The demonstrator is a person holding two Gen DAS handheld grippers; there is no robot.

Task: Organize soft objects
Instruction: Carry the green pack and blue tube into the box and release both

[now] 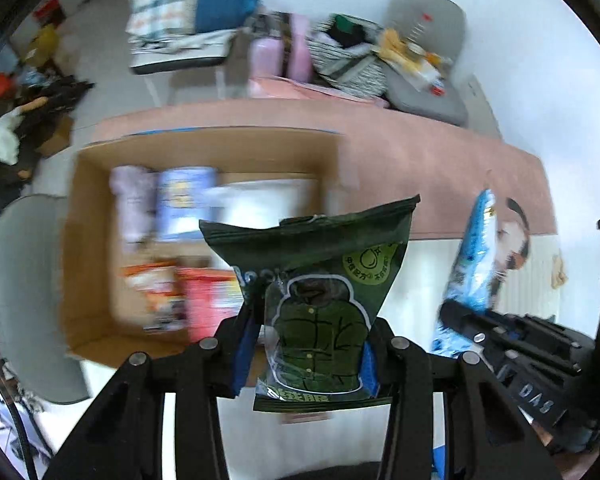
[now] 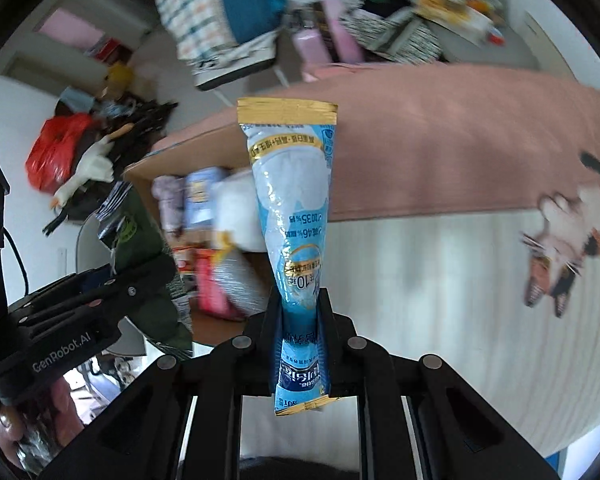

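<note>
Here each hand-held gripper is clamped on a soft packet: the left hand-held gripper (image 1: 308,344) pinches a dark green snack bag (image 1: 316,292), the right hand-held gripper (image 2: 300,344) a blue sachet (image 2: 292,208). Both look light, crinkly and slippery, so gripping low suits them. The cardboard box (image 1: 96,240) lies ahead.

"GenRobot.AI" on left hand-held gripper (image 2: 100,280), "DAS" on right hand-held gripper (image 1: 460,316)

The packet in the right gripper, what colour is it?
Light blue packet with gold ends, clearest in the right wrist view.

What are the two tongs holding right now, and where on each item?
Left tongs: dark green packet, pinched at its lower end. Right tongs: blue sachet, pinched near its bottom end.
</note>
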